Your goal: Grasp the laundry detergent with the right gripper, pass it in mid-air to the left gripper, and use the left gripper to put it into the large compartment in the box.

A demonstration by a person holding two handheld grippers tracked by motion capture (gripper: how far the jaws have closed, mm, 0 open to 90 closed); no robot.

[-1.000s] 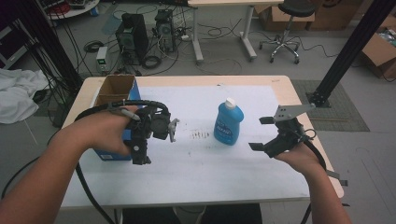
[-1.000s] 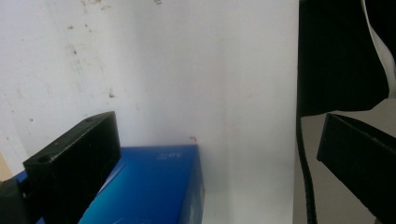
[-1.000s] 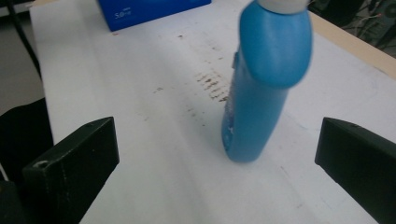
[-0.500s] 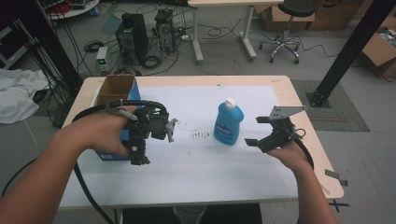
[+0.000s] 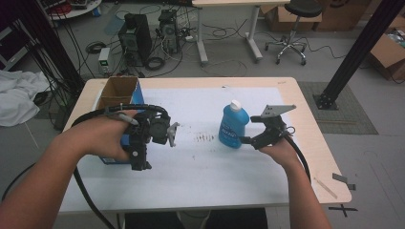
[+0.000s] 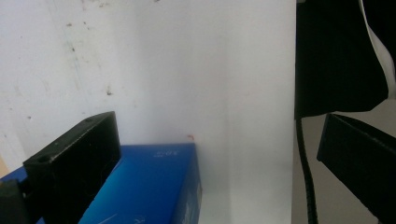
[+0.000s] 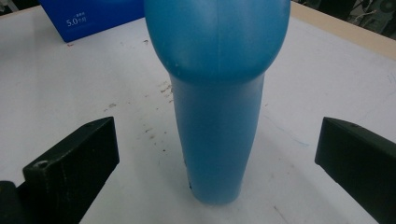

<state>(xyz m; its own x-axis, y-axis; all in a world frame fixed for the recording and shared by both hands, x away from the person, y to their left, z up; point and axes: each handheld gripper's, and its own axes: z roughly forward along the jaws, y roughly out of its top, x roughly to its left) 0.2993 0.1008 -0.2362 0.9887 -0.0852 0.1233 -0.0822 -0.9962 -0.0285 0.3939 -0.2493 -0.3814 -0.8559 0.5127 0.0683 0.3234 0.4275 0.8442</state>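
Note:
A blue plastic bottle [image 5: 233,128] with a white cap stands upright on the white mat [image 5: 210,162]. My right gripper [image 5: 248,139] is just right of it, pointing left. In the right gripper view the bottle [image 7: 217,116] stands between the open jaws of my right gripper [image 7: 217,140], which touch neither side. My left gripper [image 5: 137,160] is held at the mat's left, pointing back toward the person, beside a blue box [image 5: 114,156]. In the left gripper view, my left gripper [image 6: 217,140] is open, with a corner of the blue box [image 6: 154,186] low between the jaws, untouched.
The blue box is open at the top, showing a cardboard inside [image 5: 118,89], at the table's back left. Small dark specks [image 5: 205,138] mark the mat centre. Black cables [image 5: 83,186] trail off the front edge. The wooden table edge [image 5: 315,138] runs at the right.
My right gripper has moved left, up to the bottle, so that its open jaws now flank the bottle's lower part. The left gripper has hardly moved.

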